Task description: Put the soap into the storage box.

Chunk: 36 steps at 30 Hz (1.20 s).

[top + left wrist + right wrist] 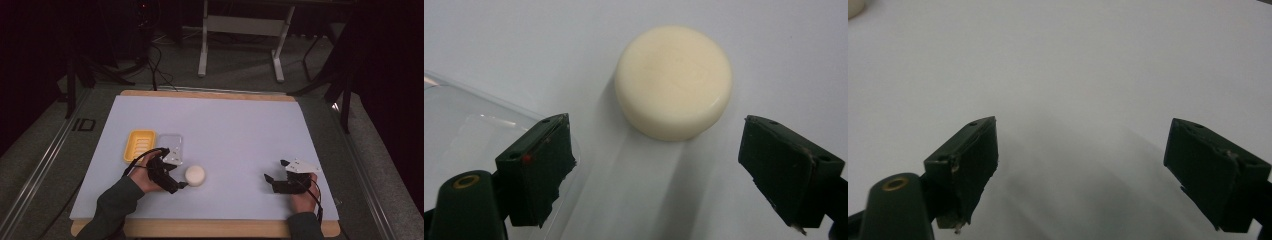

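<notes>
Count on the desk (225,125): one round cream soap bar (195,175), one yellow ribbed tray (139,145), one clear plastic lid (170,148), two hand-held grippers. The desk carries a white sheet over a wooden top.

Left hand-held gripper (175,181) sits at the near left, jaws spread wide and holding nothing, tips pointing toward the soap bar. Soap bar lies flat on the white sheet just beside those tips, near the front-left of the desk. Yellow tray and clear lid lie side by side just behind the left hand (145,177), the lid to the tray's right.

Right hand-held gripper (276,176) rests at the near right, well apart from the soap, jaws likewise released and empty; a grey three-cornered plate sits on top of it.

Left gripper view: soap bar (674,82) lies ahead of the jaws and between their lines, touching neither; a corner of the clear lid (469,130) sits under the left-hand jaw. Soap's top face looks smooth with a faint pressed mark, not readable.

Right gripper view: bare white sheet (1073,75) between the open jaws, plus a sliver of the soap (855,7) at the top-left corner.
</notes>
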Available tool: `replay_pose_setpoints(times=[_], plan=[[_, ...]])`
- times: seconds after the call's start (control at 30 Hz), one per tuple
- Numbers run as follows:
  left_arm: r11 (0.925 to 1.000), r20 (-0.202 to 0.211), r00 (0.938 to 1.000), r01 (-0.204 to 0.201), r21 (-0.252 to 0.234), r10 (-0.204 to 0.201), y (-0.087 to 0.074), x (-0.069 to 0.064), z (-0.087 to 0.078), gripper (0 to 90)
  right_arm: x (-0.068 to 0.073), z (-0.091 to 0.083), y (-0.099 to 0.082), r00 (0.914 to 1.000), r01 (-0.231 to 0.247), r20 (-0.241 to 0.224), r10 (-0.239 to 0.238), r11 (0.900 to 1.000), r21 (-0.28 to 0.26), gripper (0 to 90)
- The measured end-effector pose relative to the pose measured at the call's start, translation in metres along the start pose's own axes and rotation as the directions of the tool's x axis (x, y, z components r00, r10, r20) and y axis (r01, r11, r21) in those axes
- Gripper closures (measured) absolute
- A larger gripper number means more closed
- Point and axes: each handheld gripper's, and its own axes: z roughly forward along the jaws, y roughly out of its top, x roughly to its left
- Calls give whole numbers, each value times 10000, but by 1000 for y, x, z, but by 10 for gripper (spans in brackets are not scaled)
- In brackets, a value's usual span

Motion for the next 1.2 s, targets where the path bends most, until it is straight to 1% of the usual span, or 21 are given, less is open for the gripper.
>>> replay_pose_setpoints(times=[0.2, 0.27, 0.3, 0.33, 0.4, 0.47, 0.57, 0.6, 0.7, 0.9, 0.93, 1.0, 1.13, 1.2], plan=[[9999, 48, 9999, -113, 107, 112, 6, 0, 4, 148, 0, 0, 0, 10000, -29, -22, 29, 10000, -16, 138], [9998, 112, 9998, -141, 155, 139, 7, 0, 6, 146, 0, 0, 0, 10000, -19, -22, 19, 10000, -14, 138], [9997, 172, 9998, -124, 210, 120, 9, 0, 8, 141, 0, 0, 0, 10000, -18, -22, 18, 10000, -11, 138], [9992, 270, 9994, -204, 335, 195, 10, 0, 9, 137, 0, 0, 0, 10000, -21, -25, 21, 10000, -11, 138], [9989, 366, 9991, -219, 417, 204, 12, 0, 12, 124, 0, 0, 0, 10000, -24, -23, 24, 10000, -12, 138], [9980, 358, 9990, -279, 566, 259, 14, 0, 15, 111, 0, 0, 0, 10000, -23, -23, 23, 10000, -12, 138], [9975, 387, 9989, -307, 641, 283, 16, -1, 18, 101, 0, 0, 0, 10000, -18, -27, 18, 10000, -9, 138], [9968, 396, 9986, -378, 711, 351, 17, -1, 19, 100, 0, 0, 0, 10000, -19, -25, 19, 10000, -13, 138], [9964, 401, 9986, -383, 760, 353, 19, -1, 22, 99, 0, 0, 0, 10000, -29, -31, 29, 10000, -12, 138], [9942, 512, 9975, -542, 930, 496, 23, -1, 27, 99, 0, 0, 0, 10000, -22, -32, 22, 10000, -4, 138], [9944, 491, 9977, -502, 933, 458, 23, -2, 28, 99, 0, 0, 0, 10000, -21, -35, 21, 10000, -3, 138], [9927, 512, 9971, -618, 1039, 567, 24, -1, 30, 99, 0, 0, 0, 10000, -25, -38, 25, 10000, -7, 138], [9916, 516, 9970, -637, 1127, 581, 25, -2, 34, 99, 0, 0, 0, 10000, -21, -36, 21, 10000, -2, 138], [9903, 594, 9962, -709, 1195, 641, 26, -1, 37, 102, 0, 0, 0, 10000, -16, -32, 16, 10000, 1, 138]])
